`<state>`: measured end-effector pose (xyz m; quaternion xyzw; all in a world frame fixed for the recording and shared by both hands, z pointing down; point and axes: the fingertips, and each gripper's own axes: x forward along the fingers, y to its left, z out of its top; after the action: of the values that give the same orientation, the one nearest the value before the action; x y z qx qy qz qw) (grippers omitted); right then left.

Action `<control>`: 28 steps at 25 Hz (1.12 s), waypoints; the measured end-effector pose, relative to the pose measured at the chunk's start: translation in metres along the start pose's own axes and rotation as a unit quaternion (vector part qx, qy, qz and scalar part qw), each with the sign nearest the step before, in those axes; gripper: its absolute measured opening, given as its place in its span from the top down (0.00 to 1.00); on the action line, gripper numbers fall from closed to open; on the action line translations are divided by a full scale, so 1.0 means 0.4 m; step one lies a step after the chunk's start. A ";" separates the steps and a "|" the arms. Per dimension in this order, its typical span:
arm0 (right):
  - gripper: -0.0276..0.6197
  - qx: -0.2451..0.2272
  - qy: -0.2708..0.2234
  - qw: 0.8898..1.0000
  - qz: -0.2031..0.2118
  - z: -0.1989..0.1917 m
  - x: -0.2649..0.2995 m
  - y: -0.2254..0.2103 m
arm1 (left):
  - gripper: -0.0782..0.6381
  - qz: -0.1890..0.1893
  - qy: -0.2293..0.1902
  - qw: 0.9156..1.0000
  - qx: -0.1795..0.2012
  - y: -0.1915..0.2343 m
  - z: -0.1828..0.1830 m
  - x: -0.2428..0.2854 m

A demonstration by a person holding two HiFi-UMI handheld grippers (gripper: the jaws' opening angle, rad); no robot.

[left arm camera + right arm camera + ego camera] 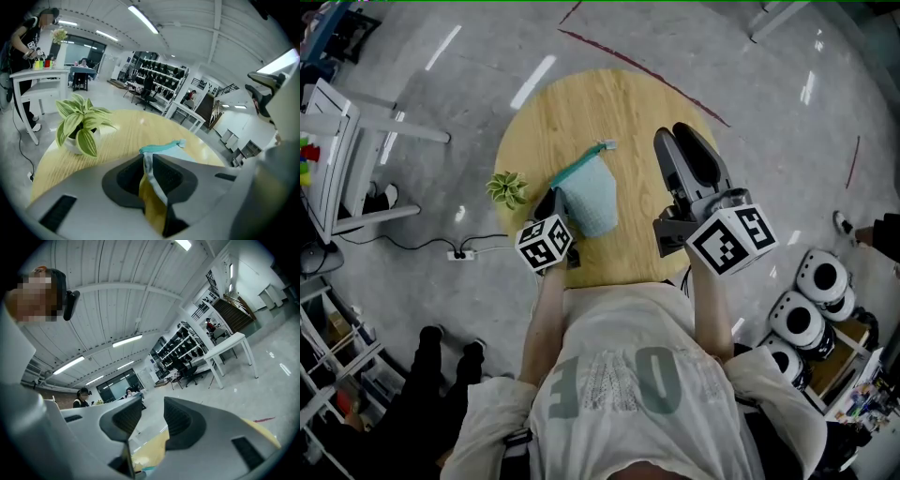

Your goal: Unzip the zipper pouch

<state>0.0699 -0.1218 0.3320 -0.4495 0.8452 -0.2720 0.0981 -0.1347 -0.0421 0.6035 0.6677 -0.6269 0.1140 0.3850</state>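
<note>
A teal zipper pouch [591, 199] lies on the round wooden table [581, 103], its zipper edge running toward the far side with a teal pull tab [605, 146] at its far end. My left gripper [555, 201] is shut on the pouch's near left corner. In the left gripper view the pouch fabric [161, 148] is pinched between the jaws of the left gripper [147, 164]. My right gripper [684, 155] hovers to the right of the pouch, open and apart from it. In the right gripper view the right gripper [152, 418] tilts upward with nothing between its fingers.
A small potted plant [507, 188] stands at the table's left edge, left of the pouch, and shows in the left gripper view as the plant [79, 123]. A power strip [459, 253] lies on the floor, a white desk [342, 159] stands far left, and white round devices [811, 314] sit at the right.
</note>
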 end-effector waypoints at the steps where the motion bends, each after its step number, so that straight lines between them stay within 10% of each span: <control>1: 0.74 0.000 0.001 1.000 0.000 -0.001 0.000 0.000 | 0.84 0.003 0.004 1.000 0.003 0.001 -0.006 0.004; 6: 0.74 -0.002 -0.002 1.000 0.004 0.008 -0.012 0.008 | 0.63 0.013 -0.006 1.000 0.007 -0.005 -0.003 -0.003; 16: 0.74 -0.037 -0.010 0.999 0.000 0.020 -0.006 0.029 | 0.62 0.005 -0.148 0.987 0.055 -0.063 0.272 -0.089; 20: 0.75 -0.066 -0.019 0.998 -0.003 0.038 -0.013 0.052 | 0.62 -0.009 -0.250 0.962 0.106 -0.147 0.461 -0.207; 28: 0.87 -0.145 -0.040 0.989 -0.015 0.065 -0.027 0.104 | 0.83 -0.042 -0.413 0.881 0.227 -0.365 0.689 -0.483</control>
<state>0.0575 -0.1039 0.2865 -0.4820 0.8643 -0.1298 0.0614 -0.1272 -0.0902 0.2399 0.7489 -0.6574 -0.0497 -0.0665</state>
